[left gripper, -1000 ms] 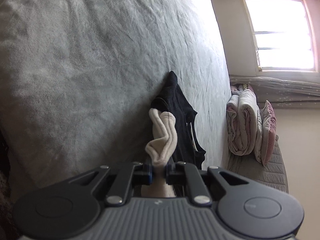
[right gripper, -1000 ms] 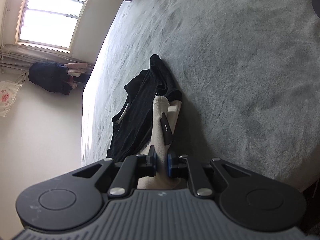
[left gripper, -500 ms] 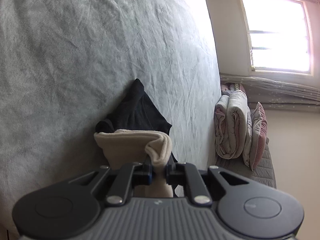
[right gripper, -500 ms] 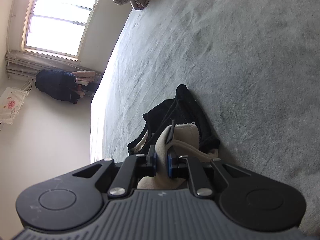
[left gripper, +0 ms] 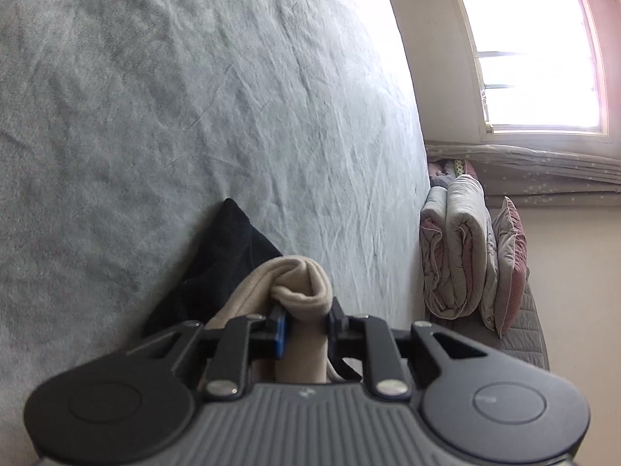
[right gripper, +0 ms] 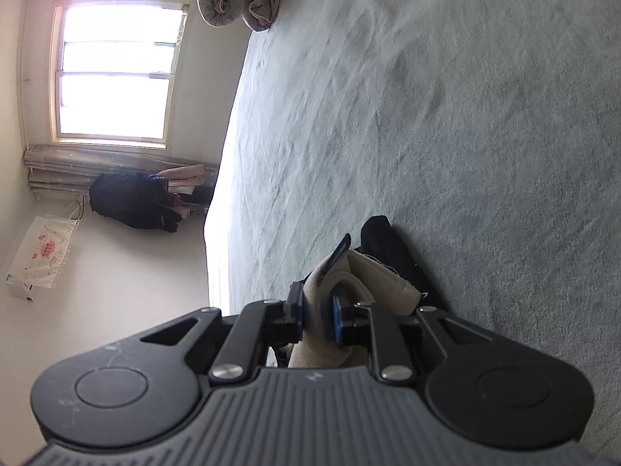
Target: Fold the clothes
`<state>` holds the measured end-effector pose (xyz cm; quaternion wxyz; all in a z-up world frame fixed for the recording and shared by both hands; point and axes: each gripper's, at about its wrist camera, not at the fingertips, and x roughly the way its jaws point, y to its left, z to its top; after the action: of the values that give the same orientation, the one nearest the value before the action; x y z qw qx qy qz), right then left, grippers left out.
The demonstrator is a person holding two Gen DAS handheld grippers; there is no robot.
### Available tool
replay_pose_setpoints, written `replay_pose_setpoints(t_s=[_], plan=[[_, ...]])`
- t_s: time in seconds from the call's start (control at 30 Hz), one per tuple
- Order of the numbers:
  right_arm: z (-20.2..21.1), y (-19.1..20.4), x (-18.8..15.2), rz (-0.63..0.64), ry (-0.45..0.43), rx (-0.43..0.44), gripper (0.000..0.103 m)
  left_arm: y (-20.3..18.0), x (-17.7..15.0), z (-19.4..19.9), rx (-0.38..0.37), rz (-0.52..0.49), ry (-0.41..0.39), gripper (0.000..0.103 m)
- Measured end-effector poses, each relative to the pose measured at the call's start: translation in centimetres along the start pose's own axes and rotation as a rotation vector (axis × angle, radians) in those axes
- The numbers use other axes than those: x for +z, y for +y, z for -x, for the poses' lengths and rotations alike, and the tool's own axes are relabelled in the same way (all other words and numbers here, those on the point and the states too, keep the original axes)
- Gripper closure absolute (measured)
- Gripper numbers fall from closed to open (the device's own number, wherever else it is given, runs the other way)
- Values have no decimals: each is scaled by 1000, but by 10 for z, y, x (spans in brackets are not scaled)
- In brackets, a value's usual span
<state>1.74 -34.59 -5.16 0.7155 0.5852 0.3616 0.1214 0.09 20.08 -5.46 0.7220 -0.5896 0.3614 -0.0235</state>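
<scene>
I have both grippers low over the bed [left gripper: 194,116], which is covered in a wrinkled grey sheet.

My left gripper [left gripper: 306,326] has a rolled fold of the beige garment [left gripper: 302,283] between its fingers. Its jaws are opening: there is a clear gap on the right side between the cloth and the finger, while the cloth lies against the blue pad on the left, so I do not read it as a firm pinch. The black garment [left gripper: 225,256] lies flat on the sheet just beyond and under the beige one, its far corner pointing toward the middle of the bed.

My right gripper [right gripper: 317,316] also has a bunch of the same beige garment [right gripper: 372,283] between its fingers, with a dark label sticking up from the fold. These jaws are opening too, though the cloth fills the gap from pad to pad and both blue pads sit against it. The black garment [right gripper: 384,244] shows just behind the beige cloth.

Both garments lie near the edge of the bed closest to me.

A stack of folded quilts [left gripper: 465,248] sits at the end of the bed by the window [left gripper: 531,58]. In the right view a dark pile of clothes [right gripper: 136,198] lies below the window, off the bed.
</scene>
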Motion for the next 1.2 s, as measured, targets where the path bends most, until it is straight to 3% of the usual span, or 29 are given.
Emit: replay_pose_setpoints(t_s=[0.03,0.1,0.13,0.2,0.23,0.37,0.47,0.57,0.63,0.83,1.0,1.03,1.07,1.1,1.13,1.2], plan=[[-2,0,2,-4,1,9,82,-3,2,-2,-1,-27,-1,78],[-4,3,4,11,-1,19,78,-12,5,-1,-15,-98,-26,60],[-4,6,5,29,-7,21,75,-16,6,0,-20,-128,-47,57],[-2,10,6,64,-39,28,49,-21,10,3,-17,-172,-84,48],[-1,11,7,79,-55,28,45,-23,12,4,-13,-192,-102,46],[1,15,7,125,-90,16,45,-25,19,1,59,-253,-141,42],[-1,19,2,188,-110,-31,45,-32,19,-7,169,-399,-163,40],[-5,27,-9,337,-143,-113,45,-37,17,-21,288,-562,-182,40],[-14,31,-19,466,-154,-184,45,-35,21,-32,315,-605,-158,40],[-38,34,-43,697,-160,-292,45,-32,24,-50,261,-668,-120,47],[-49,32,-47,805,-210,-332,45,-35,14,-59,221,-722,-106,93],[-51,32,-45,821,-219,-331,46,-36,11,-58,216,-737,-117,95],[-54,33,-42,836,-220,-328,61,-38,7,-55,203,-761,-149,96],[-56,33,-41,845,-217,-331,85,-39,4,-51,189,-771,-180,96],[-56,35,-41,855,-226,-336,92,-41,1,-46,172,-780,-212,96],[-55,40,-44,875,-263,-344,94,-45,-5,-34,122,-796,-287,97]])
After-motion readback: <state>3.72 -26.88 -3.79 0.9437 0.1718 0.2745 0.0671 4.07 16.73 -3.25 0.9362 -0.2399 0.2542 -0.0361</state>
